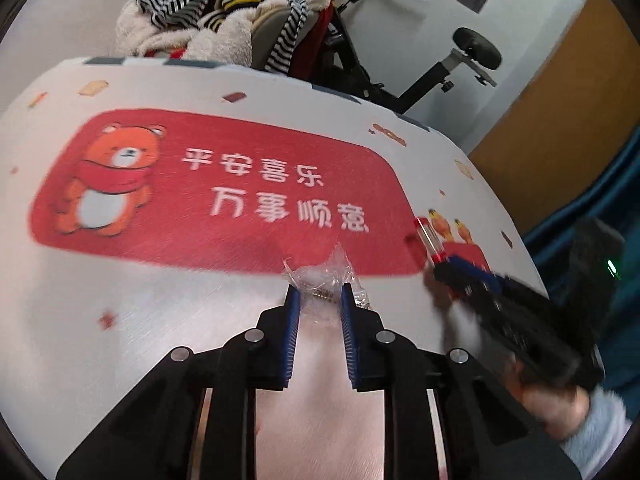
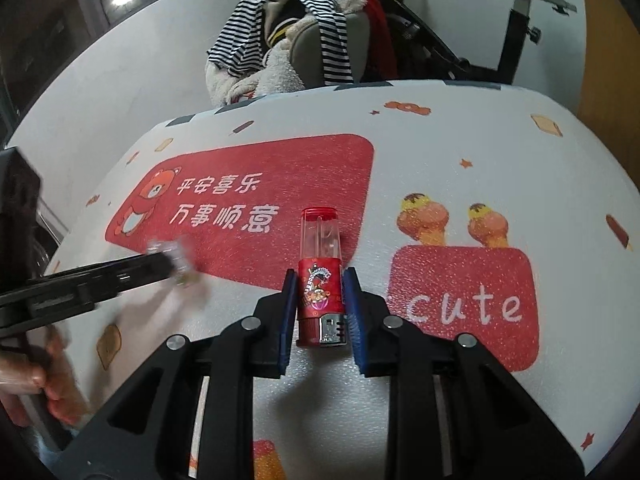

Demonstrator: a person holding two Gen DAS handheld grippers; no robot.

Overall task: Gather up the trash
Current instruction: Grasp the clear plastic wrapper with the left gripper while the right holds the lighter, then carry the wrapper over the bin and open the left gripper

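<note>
Between the left gripper [image 1: 319, 294] pads, lower centre of frame: crumpled clear plastic wrapper [image 1: 320, 274], light, soft, slippery (pinch at bulk). Right gripper [image 2: 318, 286], closed narrowly on red-and-clear plastic lighter [image 2: 321, 276], rigid, smooth; gripped mid-body.

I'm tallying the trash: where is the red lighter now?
The red lighter sits between the right gripper's jaws, over the table mat, left of the "cute" panel.

printed tablecloth [image 2: 460, 140], clothes pile on chair [image 2: 280, 52], exercise bike [image 1: 460, 68].
</note>
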